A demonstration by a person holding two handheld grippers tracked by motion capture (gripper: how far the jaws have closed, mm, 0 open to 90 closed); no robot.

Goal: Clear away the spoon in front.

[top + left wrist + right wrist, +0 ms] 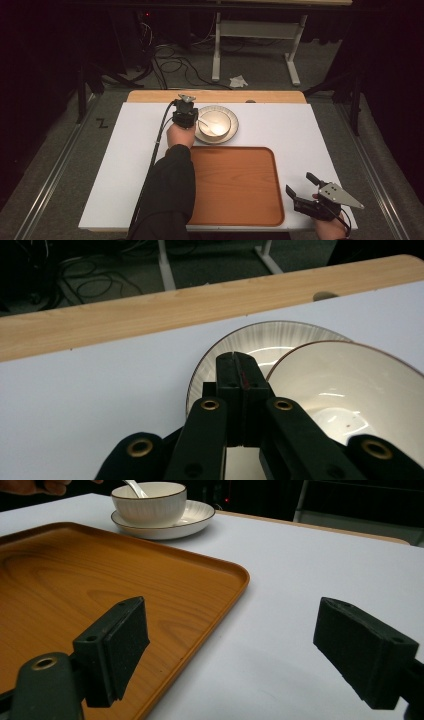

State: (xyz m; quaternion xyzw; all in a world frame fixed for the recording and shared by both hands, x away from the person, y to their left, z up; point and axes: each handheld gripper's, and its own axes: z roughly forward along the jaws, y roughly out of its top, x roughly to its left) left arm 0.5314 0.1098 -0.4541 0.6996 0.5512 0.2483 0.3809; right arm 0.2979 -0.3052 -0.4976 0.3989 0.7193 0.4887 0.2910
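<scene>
A white bowl point(220, 120) stands on a ribbed white plate point(202, 136) at the far middle of the white table. A white spoon point(205, 123) lies in the bowl, its handle reaching left toward my left gripper point(186, 116). In the left gripper view that gripper point(237, 360) is shut, its jaws flush together over the plate's point(260, 337) left rim beside the bowl point(350, 390). Whether the spoon handle sits between them I cannot tell. My right gripper point(298, 182) rests open at the near right; its view shows the pads wide apart point(235, 630) with nothing between.
A wooden tray point(235, 185) lies bare at the near middle, just in front of the plate; its corner point(220, 575) reaches toward the right gripper. A wooden strip point(150, 315) edges the table's far side. Cables and a stand's legs lie on the floor beyond.
</scene>
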